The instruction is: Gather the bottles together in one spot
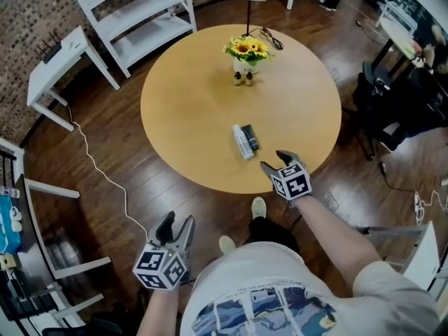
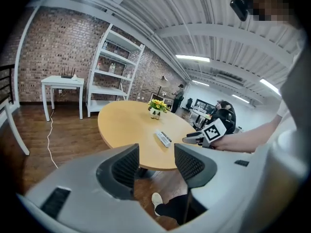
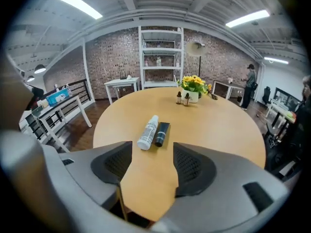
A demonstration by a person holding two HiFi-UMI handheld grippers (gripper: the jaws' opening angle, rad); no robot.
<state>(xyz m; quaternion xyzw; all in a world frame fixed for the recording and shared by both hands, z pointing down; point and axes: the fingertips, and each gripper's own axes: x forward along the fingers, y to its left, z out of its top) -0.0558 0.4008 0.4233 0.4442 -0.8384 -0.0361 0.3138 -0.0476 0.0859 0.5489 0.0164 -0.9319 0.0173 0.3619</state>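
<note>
**A:** so where are the hands rn?
**B:** right arm's stretched forward, with the right gripper tipped down over the rim of the round table at about 5 o'clock. left gripper hangs low off the table, round 7 o'clock, over the wood floor
**A:** jaws?
**B:** both spread wide, nothing between them, touching nothing. the right one looks straight at a white bottle and a black tube lying right beside each other, just ahead of it
**A:** other bottles?
**B:** two small brown bottles stand at the 6 o'clock side of a vase of sunflowers, up near the table's 12 o'clock, well apart from the lying pair
**A:** room?
**B:** brick wall, white shelf at 11 o'clock, white side table at 10
</note>
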